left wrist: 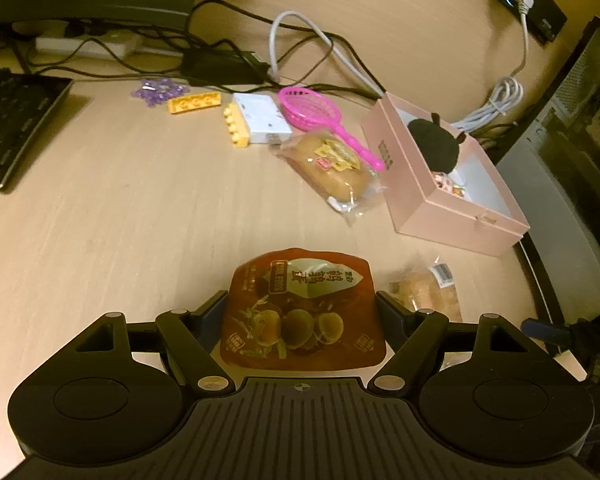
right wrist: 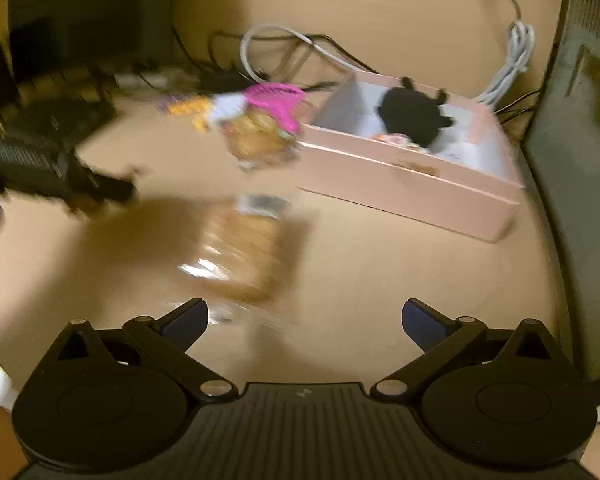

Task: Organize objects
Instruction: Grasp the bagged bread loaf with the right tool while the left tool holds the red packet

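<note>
Two grippers work left of the pink box (left wrist: pixel 452 216). Left gripper (left wrist: pixel 302 312) clamps a red egg packet (left wrist: pixel 300 312), near the box's front corner. Right gripper (right wrist: pixel 305 316) gapes, grasping nothing, a wrapped cake (right wrist: pixel 244 252) just beyond it, nearer the box.

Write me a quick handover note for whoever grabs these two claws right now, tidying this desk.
Left claw: shut on the red quail-egg pouch, held above the desk.
Right claw: open and empty, a wrapped bread slice lying just ahead of it.
Pink box: open, already holding a black plush toy.
Still out on the desk: wrapped bun, pink toy racket, white adapter box, yellow brick, purple beads.
Left: presumably box the pouch, then the rest.
</note>
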Tool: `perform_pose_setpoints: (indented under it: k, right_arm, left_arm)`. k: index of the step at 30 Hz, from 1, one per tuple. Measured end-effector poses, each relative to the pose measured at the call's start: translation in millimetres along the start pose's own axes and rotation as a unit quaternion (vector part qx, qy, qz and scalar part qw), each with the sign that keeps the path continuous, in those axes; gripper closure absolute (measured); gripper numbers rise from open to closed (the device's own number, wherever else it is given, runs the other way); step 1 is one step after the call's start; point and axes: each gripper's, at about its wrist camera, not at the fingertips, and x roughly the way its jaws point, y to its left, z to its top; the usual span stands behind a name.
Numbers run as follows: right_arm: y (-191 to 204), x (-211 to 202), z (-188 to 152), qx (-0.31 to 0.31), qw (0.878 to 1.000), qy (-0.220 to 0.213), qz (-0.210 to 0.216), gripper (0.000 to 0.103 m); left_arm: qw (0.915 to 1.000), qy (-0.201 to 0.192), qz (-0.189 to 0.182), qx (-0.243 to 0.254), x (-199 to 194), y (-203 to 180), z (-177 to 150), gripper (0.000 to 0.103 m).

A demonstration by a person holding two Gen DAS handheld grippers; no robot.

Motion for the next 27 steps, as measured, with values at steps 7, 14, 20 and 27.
perform_pose_setpoints:
  k: [7, 14, 20, 27]
  right_arm:
    - [26, 33, 23, 0.002, 1.000, -0.004, -0.002, 0.000]
    - [27, 73, 41, 0.042, 0.999, 0.025, 0.007, 0.000]
    - [36, 78, 41, 0.022, 0.999, 0.037, -0.004, 0.032]
    - [34, 48, 33, 0.008, 1.000, 0.025, -0.011, 0.052]
  left_arm:
    - [0.9996, -0.008, 0.021, -0.015, -12, 14, -4, 0.021]
    - [0.9990, -0.008, 0.034, -0.027, -21, 26, -10, 0.021]
    - [0.9990, -0.007, 0.035, -0.028, -24, 29, -12, 0.021]
    - [0.9998, 0.000, 0.020, -0.005, -17, 18, -11, 0.021]
